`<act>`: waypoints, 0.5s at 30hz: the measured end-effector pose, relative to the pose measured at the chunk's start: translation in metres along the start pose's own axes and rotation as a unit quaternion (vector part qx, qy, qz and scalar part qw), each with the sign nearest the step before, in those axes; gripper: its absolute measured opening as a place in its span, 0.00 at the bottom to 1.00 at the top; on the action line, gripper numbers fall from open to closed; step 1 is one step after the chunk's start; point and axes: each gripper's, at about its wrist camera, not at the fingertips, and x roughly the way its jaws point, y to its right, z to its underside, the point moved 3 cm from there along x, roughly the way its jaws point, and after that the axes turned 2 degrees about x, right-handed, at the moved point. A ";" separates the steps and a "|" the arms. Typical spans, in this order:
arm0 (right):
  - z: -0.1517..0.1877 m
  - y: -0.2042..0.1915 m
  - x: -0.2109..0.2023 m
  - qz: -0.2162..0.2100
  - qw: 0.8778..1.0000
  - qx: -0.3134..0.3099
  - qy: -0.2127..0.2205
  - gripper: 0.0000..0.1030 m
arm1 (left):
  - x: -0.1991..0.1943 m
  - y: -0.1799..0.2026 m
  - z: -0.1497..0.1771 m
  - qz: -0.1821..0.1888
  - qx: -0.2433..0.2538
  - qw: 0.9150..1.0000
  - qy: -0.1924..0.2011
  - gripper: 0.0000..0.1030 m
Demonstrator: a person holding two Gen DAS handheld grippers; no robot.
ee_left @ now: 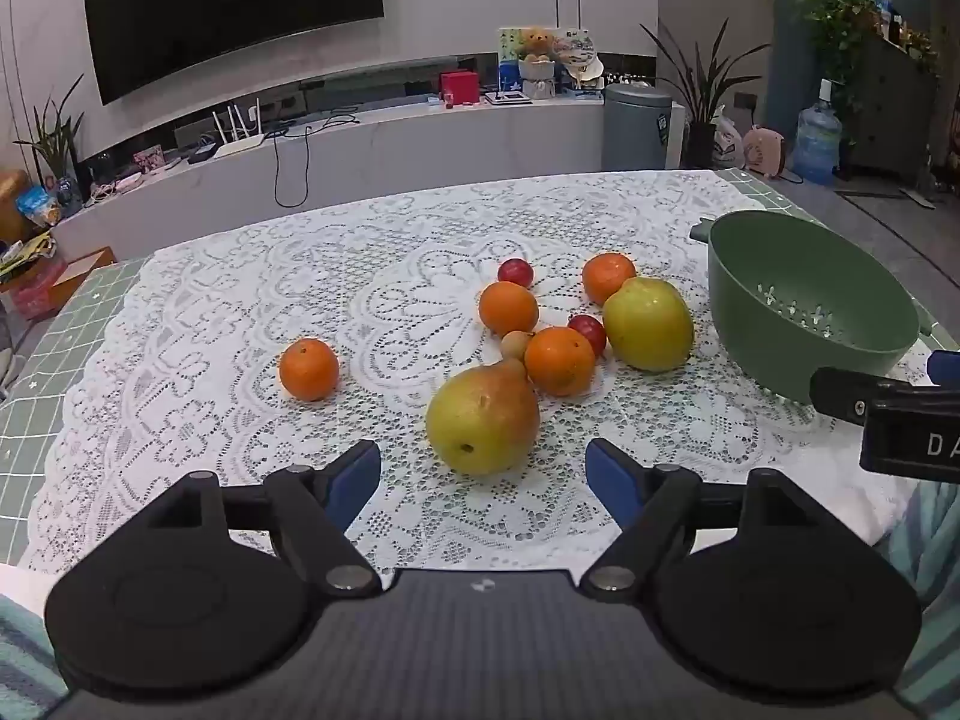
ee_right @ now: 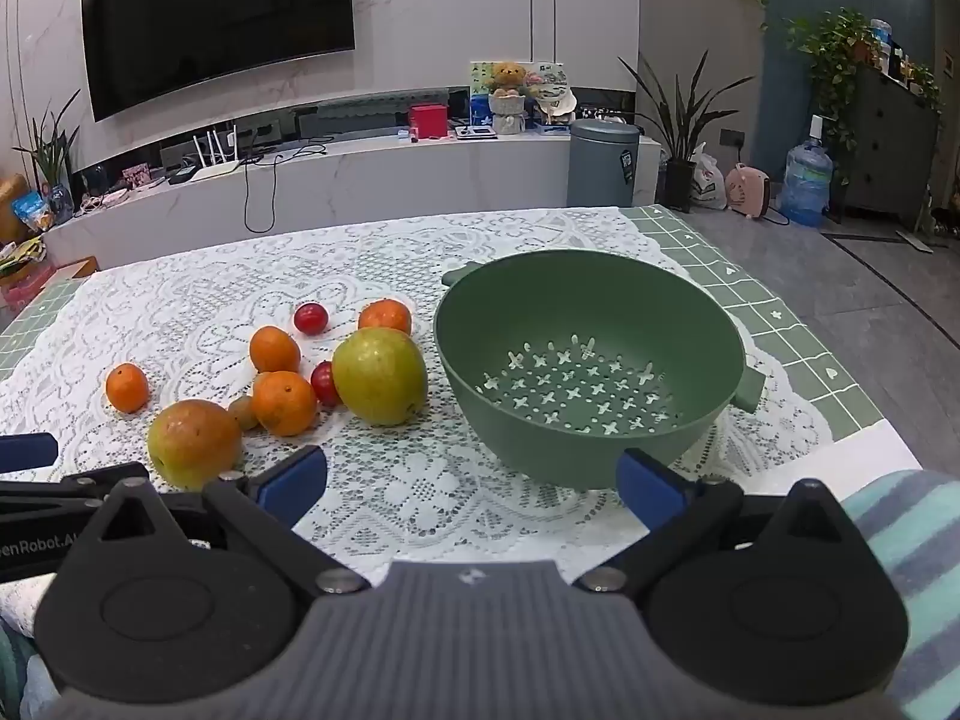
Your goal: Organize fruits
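Left hand-held gripper (ee_left: 483, 477): released, empty, above the worktop's near edge before the pear (ee_left: 483, 417).
Right hand-held gripper (ee_right: 471, 483): released, empty.
Fruits: clustered mid-worktop.
Colander (ee_right: 591, 300): empty, towards the right edge.

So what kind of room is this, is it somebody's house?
Most likely a living room in a home. A big TV hangs on the wall over a long low shelf with a teddy bear on it, and fruit lies on a lace tablecloth beside a green colander.
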 end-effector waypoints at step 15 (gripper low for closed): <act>0.001 0.002 0.005 0.002 1.000 0.010 -0.003 0.96 | 0.005 -0.001 -0.001 0.000 -0.003 1.000 -0.007 0.89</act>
